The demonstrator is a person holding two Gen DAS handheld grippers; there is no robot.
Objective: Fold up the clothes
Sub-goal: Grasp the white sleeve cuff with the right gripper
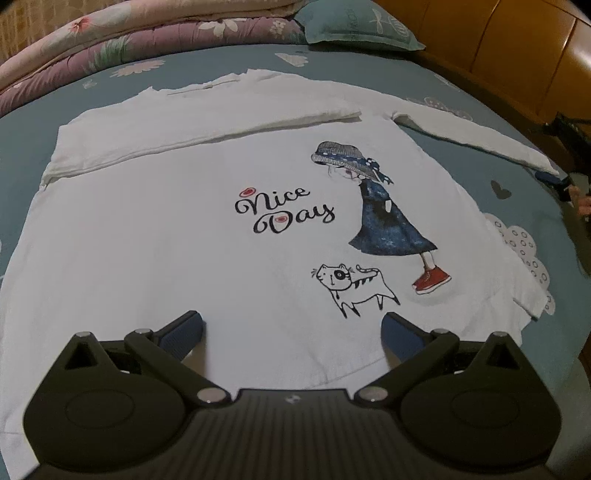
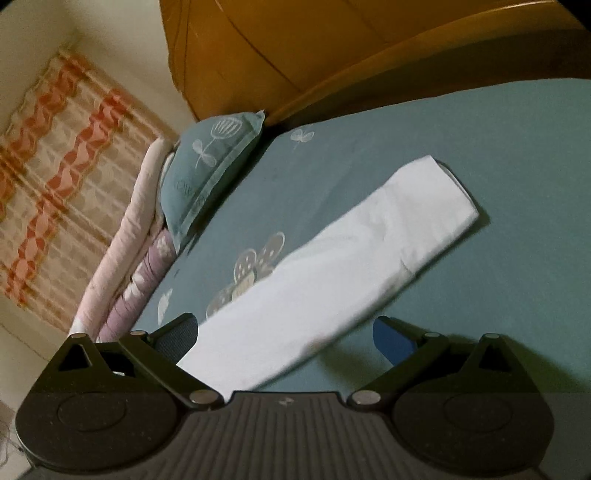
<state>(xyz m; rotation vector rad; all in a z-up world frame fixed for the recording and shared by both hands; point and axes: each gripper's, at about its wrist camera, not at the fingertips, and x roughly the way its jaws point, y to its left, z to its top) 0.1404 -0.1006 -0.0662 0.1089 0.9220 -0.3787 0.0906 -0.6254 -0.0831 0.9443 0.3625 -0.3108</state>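
The bed (image 1: 461,155), under a teal printed sheet, carries a white long-sleeved top (image 1: 184,240) spread flat with its "Nice Day" print facing up; a folded quilt (image 1: 110,40) and a teal pillow (image 1: 354,26) lie at the far edge, toward 12 o'clock in the left wrist view. One sleeve (image 1: 207,129) is already folded across the chest, running from about 9 to 1 o'clock. The other sleeve (image 2: 332,266) still lies out on the sheet, off the body toward 2 o'clock in the left view. The left tool (image 1: 293,328) hovers over the hem with its jaws wide apart and nothing between them, well away from that sleeve. The right tool (image 2: 286,332) is the nearer one: its jaws are also spread and empty, and the sleeve's long axis runs straight out from between them toward 1 o'clock, cuff (image 2: 443,192) at the far end. The right view is blurred, so whether the fingers touch the cloth cannot be told. The next move likely falls to the right tool: grip this sleeve and carry it across toward the body.
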